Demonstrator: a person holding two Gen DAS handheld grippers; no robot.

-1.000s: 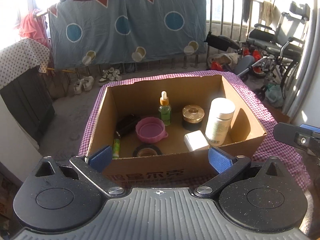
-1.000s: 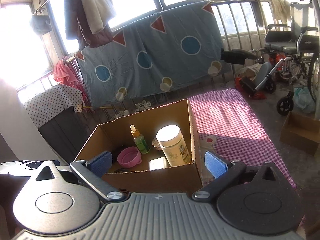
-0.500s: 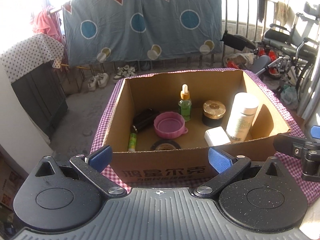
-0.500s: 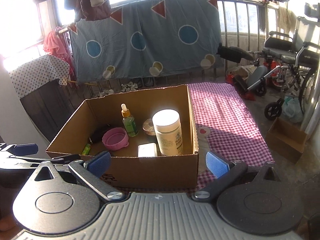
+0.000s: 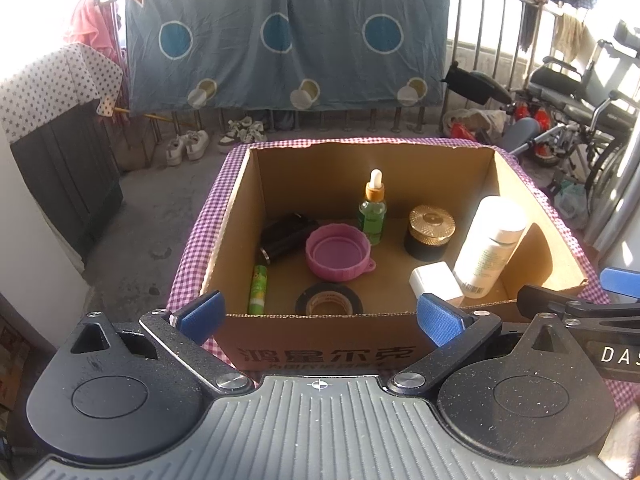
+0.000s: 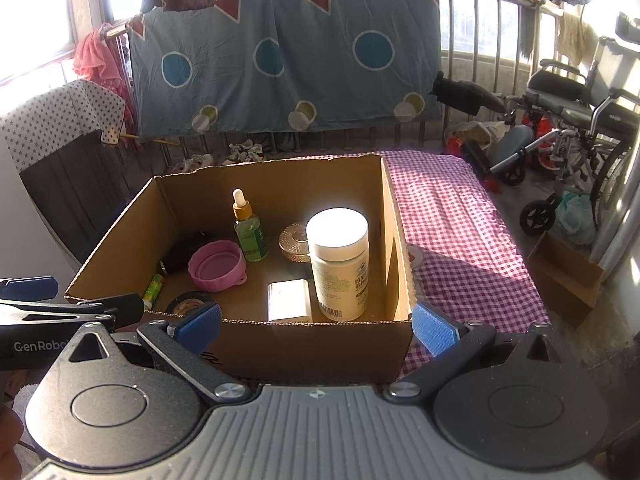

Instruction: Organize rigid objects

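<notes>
An open cardboard box (image 5: 536,216) (image 6: 120,232) stands on a purple checked cloth (image 6: 452,224). Inside are a white bottle (image 5: 490,246) (image 6: 340,262), a green dropper bottle (image 5: 373,208) (image 6: 249,228), a gold-lidded black jar (image 5: 430,232), a pink lid (image 5: 338,252) (image 6: 216,265), a white block (image 5: 434,282) (image 6: 289,300), a black tape roll (image 5: 329,303), a green tube (image 5: 258,288) and a dark case (image 5: 286,236). My left gripper (image 5: 318,316) and right gripper (image 6: 316,324) both hang open before the box's near wall, holding nothing.
A blue patterned sheet (image 5: 288,36) hangs on a railing behind. A wheelchair (image 6: 576,112) and a small carton (image 6: 568,276) stand to the right, a dark cabinet (image 5: 64,172) to the left, shoes (image 5: 188,146) on the floor.
Both grippers have pulled back and risen a little from the box, so more of its inside shows. Both have stayed open and empty.
</notes>
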